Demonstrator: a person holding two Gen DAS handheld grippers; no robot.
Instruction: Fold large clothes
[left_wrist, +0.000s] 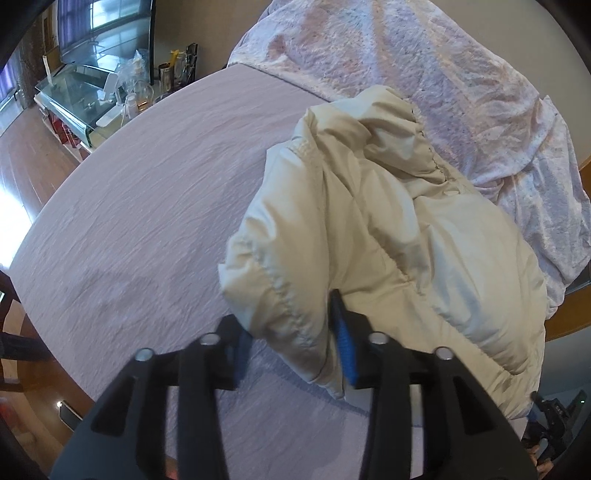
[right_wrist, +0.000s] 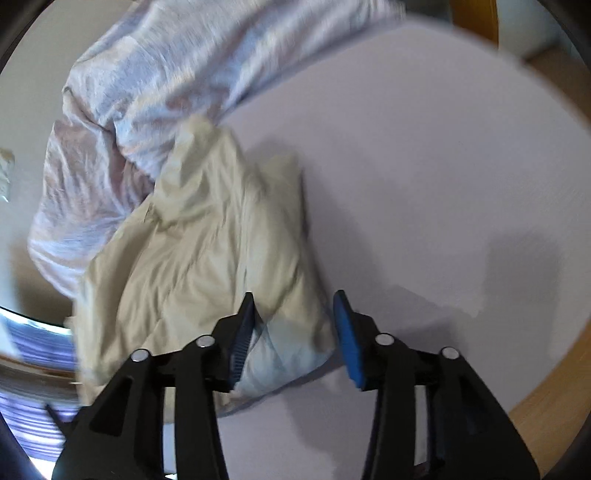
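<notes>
My left fingers (left_wrist: 291, 354) parted around a cream puffer jacket (left_wrist: 388, 236) fold, my right fingers (right_wrist: 295, 332) parted, gripping nothing, jacket on the bed (left_wrist: 147, 206)

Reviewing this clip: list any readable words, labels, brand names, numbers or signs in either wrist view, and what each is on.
None can be read.
Cream padded jacket: no visible label or print.
Patterned quilt: pattern only, no lettering.
Bottles and boxes on the glass-topped cabinet: any labels are too small and distorted to read.
Right wrist view: motion-blurred; no text visible.
</notes>
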